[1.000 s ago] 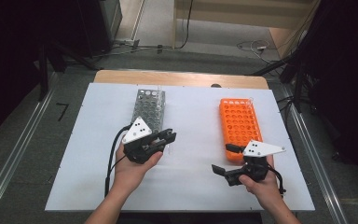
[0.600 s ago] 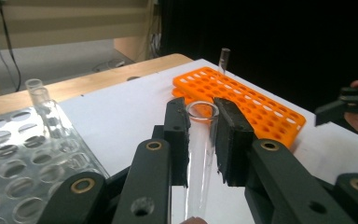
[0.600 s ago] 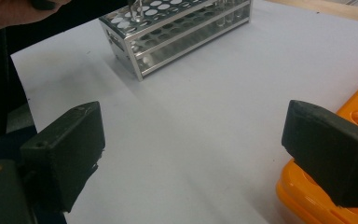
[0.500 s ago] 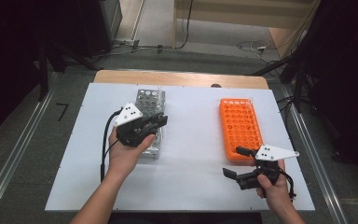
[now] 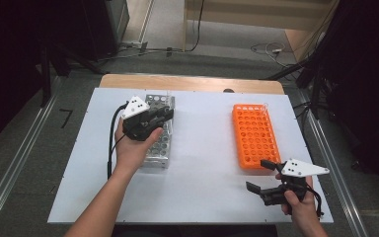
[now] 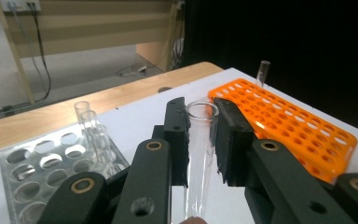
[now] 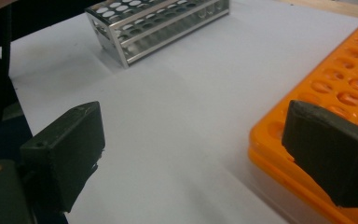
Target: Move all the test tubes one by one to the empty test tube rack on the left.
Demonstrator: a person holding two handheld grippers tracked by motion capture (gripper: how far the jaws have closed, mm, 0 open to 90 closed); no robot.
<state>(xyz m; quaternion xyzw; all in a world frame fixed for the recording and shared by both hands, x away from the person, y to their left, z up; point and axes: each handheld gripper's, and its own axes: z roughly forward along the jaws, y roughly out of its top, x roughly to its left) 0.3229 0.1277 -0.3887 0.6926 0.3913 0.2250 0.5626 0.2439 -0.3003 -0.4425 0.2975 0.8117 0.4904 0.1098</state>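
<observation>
My left gripper hangs over the clear metal tube rack at the table's left. It is shut on a clear glass test tube, which stands upright between the pads. A few other clear tubes stand in the far part of that rack. An orange tube rack lies at the right, with one tube at its far corner. My right gripper is low near the table's front right, just off the orange rack's near end. It stands open with nothing between its jaws.
The white table top is bare between the two racks. A wooden edge runs along the far side. Metal rails flank the table, and cables lie on the floor beyond.
My left gripper has moved away from the person along the metal rack and a little higher. My right gripper has drifted right, toward the table's front right corner.
</observation>
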